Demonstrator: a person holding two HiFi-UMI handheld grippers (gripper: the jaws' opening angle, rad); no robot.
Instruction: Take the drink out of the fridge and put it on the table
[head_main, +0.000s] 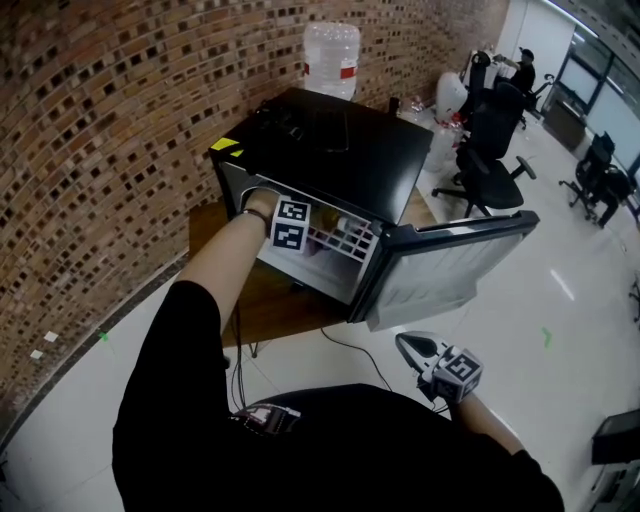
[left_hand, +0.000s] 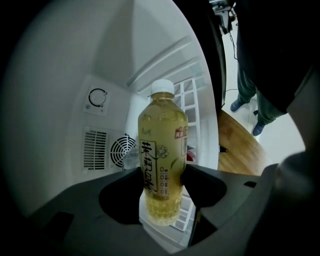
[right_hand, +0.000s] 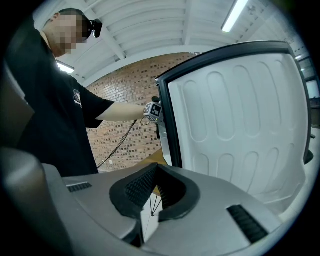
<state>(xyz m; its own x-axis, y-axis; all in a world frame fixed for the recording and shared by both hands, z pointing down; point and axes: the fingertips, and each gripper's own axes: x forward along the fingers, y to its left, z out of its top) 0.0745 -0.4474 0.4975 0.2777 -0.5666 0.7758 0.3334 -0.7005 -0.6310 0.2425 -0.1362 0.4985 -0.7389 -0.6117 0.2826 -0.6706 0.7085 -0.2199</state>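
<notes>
Left gripper view: left tool (left_hand: 161, 180) grips a white-capped bottle (left_hand: 162, 130) of yellow-green tea, labelled in vertical Chinese characters, upright between its jaws inside the fridge (left_hand: 65, 100); right tool (right_hand: 155, 187) closed, empty, door (right_hand: 240, 125) just ahead.

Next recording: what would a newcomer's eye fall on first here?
The white-capped bottle of yellow-green tea dominates the left gripper view, clamped in the left tool inside the fridge. In the head view, the fridge's door hangs wide open near the brick wall, and the right tool sits shut and empty below it.
</notes>
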